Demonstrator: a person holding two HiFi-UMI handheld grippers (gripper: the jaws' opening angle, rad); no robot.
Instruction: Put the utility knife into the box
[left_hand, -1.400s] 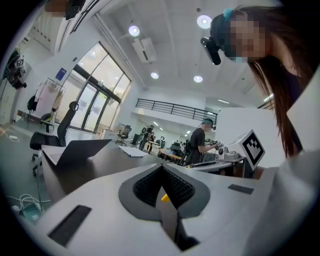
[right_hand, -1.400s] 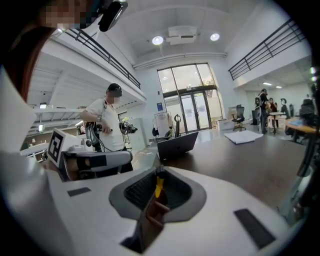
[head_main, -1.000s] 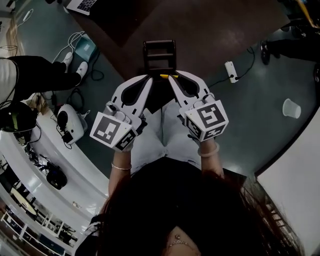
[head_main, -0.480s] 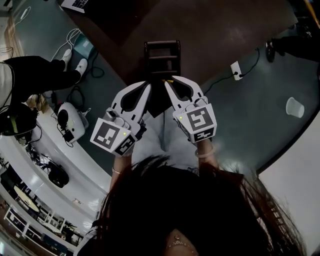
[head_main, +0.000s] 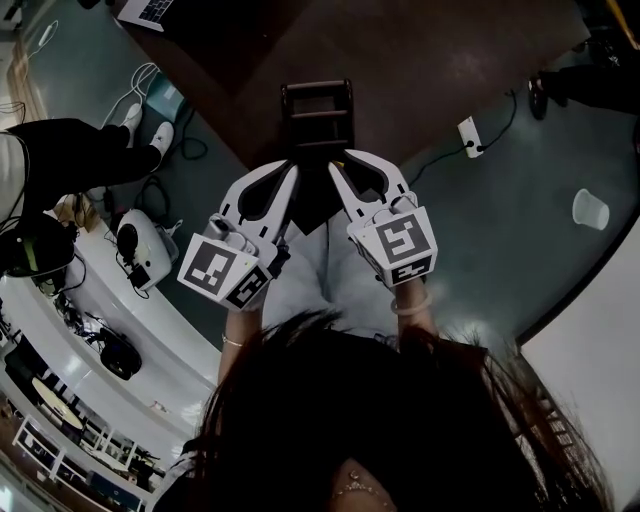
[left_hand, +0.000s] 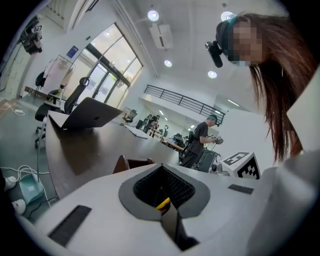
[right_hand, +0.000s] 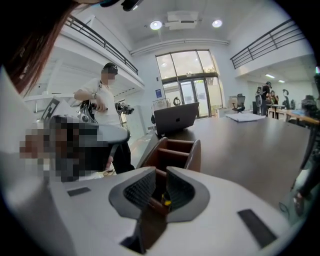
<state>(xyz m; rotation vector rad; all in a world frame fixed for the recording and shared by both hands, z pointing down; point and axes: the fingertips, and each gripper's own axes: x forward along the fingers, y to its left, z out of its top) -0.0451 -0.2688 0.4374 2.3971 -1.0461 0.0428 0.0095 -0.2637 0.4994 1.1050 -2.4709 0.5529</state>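
The left gripper (left_hand: 161, 169) has its jaws drawn together at the tips, leaving only the hollow between the ribbed pads. A yellow sliver shows low in that hollow, with a dark strip in the seam below it. Whether these jaws touch it cannot be told.

Just ahead of both sets of tips, the box (head_main: 318, 88) stands open at the near edge of the counter (head_main: 430, 60).

The right gripper (right_hand: 160, 172) pinches the utility knife (right_hand: 164, 202), a small dark piece with a yellow spot caught where the pads narrow. The tips stand slightly apart. The knife is short of the box, not in it.

The head view shows both grippers angled inward toward the box, but the knife cannot be made out there; its yellow appears only in the gripper views. The right gripper view also shows the box's dividers straight beyond the jaws.
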